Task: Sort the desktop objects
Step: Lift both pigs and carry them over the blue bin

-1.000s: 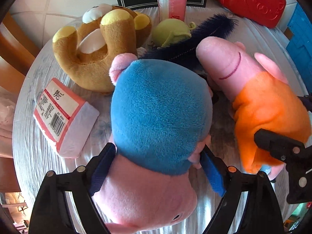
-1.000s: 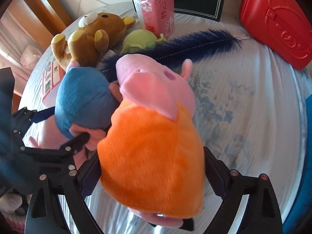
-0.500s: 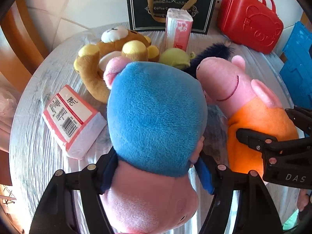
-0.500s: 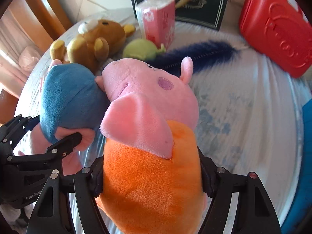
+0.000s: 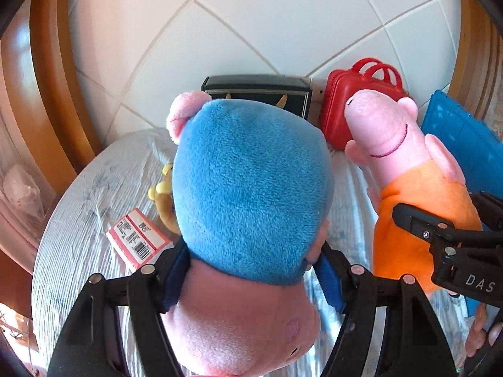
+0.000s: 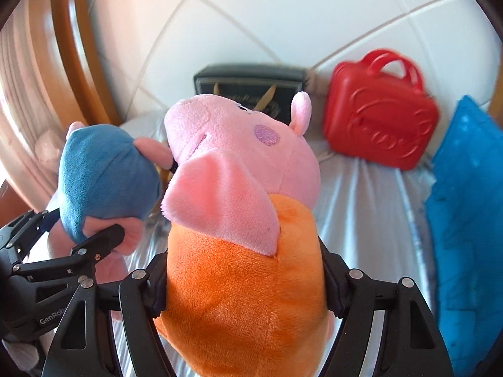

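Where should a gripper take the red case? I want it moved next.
Grip the red case by its twin loop handles, coming from above. It stands upright against the tiled wall, handles topmost and clear; its broad body looks too wide for the fingers.

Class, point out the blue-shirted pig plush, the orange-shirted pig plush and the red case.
blue-shirted pig plush (image 5: 251, 188), left wrist view, blue body
orange-shirted pig plush (image 6: 245, 301), right wrist view, orange body
red case (image 6: 380, 125), right wrist view, embossed front
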